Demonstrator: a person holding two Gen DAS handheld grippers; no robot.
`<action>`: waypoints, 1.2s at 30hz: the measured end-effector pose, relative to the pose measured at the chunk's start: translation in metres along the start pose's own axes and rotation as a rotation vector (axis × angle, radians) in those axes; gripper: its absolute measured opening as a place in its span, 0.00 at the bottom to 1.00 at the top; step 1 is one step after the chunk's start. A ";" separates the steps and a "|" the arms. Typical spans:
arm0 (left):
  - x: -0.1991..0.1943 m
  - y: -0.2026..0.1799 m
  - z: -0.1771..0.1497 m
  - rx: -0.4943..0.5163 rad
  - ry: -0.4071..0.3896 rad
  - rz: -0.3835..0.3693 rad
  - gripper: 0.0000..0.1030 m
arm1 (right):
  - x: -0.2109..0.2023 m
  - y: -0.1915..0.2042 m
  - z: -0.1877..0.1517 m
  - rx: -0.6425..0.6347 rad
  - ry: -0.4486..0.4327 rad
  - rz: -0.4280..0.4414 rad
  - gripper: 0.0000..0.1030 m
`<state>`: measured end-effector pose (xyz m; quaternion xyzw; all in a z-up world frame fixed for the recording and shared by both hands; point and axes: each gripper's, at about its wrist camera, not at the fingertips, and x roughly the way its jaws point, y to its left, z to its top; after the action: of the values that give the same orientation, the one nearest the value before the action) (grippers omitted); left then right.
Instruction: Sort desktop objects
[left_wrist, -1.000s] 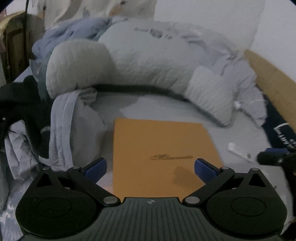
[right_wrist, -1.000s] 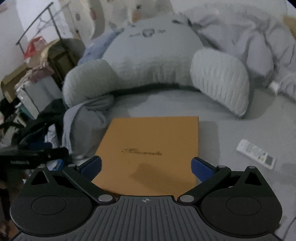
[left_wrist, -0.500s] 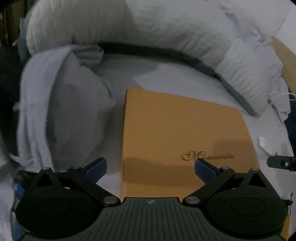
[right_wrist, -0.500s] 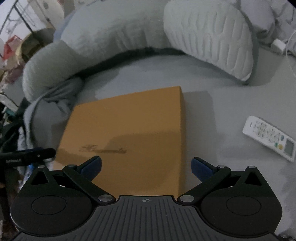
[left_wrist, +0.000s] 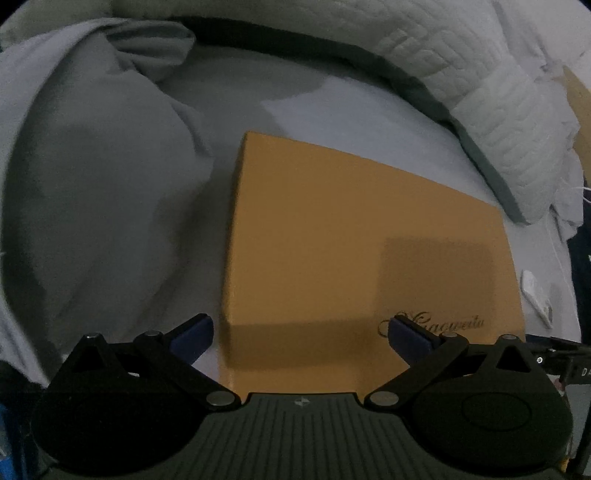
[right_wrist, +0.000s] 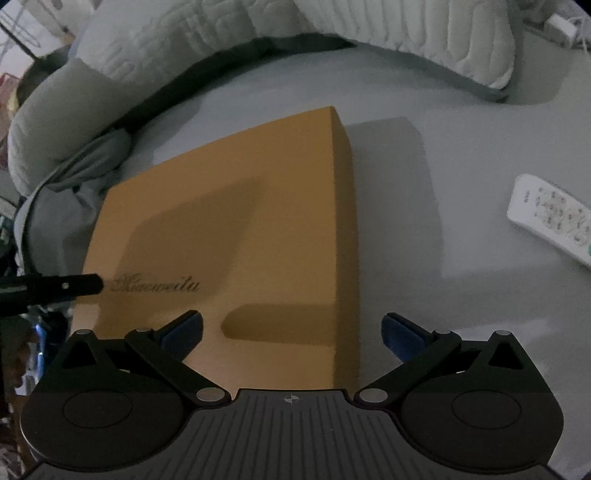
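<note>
A flat orange box (left_wrist: 351, 240) with dark script lettering lies on the grey bed sheet; the right wrist view shows the same box (right_wrist: 240, 221). My left gripper (left_wrist: 301, 336) hangs open over the box's near left corner, one blue pad off the left edge, the other over the lid. My right gripper (right_wrist: 291, 330) is open over the box's near right edge, straddling that side. Neither holds anything. A white remote control (right_wrist: 550, 218) lies on the sheet to the right of the box. The other gripper's black tip (right_wrist: 62, 286) pokes in from the left.
A long curved grey-white pillow (right_wrist: 184, 40) wraps behind the box. Crumpled grey bedding (left_wrist: 92, 166) is piled to the left of the box. A small white object (left_wrist: 535, 295) lies right of the box. Bare sheet (right_wrist: 424, 177) stretches between box and remote.
Both grippers have dropped and moved forward, closer to the box, which now fills more of each view. The jaws stayed open. The box and remote have not moved.
</note>
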<state>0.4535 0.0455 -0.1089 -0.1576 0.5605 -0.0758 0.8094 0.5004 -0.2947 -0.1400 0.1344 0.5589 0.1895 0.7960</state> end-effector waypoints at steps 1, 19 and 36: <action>0.001 0.000 0.000 -0.005 0.001 -0.005 1.00 | 0.002 0.001 0.000 0.000 0.005 0.004 1.00; 0.008 0.008 0.001 -0.084 0.015 0.028 1.00 | 0.014 0.008 0.006 0.005 0.041 0.013 1.00; -0.082 -0.039 0.005 -0.017 -0.150 0.038 1.00 | -0.063 0.051 0.015 -0.076 -0.037 -0.054 1.00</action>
<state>0.4307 0.0343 -0.0211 -0.1592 0.5017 -0.0435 0.8492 0.4874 -0.2777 -0.0602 0.0924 0.5400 0.1864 0.8155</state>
